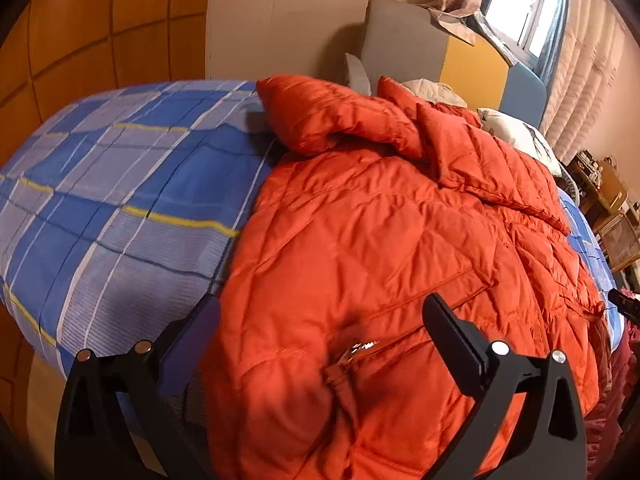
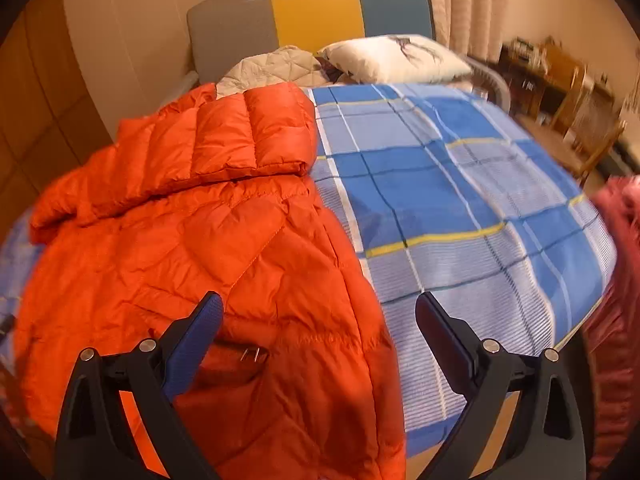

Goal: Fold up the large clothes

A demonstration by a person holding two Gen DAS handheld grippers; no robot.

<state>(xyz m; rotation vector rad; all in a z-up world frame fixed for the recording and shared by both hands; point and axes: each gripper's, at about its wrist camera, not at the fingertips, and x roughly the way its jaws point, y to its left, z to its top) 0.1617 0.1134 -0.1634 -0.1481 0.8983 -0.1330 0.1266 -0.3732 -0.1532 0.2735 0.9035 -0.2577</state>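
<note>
An orange quilted down jacket lies spread on a bed with a blue plaid cover; its hem hangs over the near edge. A sleeve is folded across the body on each side. My left gripper is open and hovers over the jacket's near left hem, by a zipped pocket. In the right wrist view the jacket fills the left half, and the plaid cover the right. My right gripper is open above the jacket's near right edge, holding nothing.
A grey, yellow and blue headboard stands at the far end with a white pillow and a beige quilted garment. A dark red garment hangs at the bed's right. Wooden chairs stand beyond. A wood-panelled wall is left.
</note>
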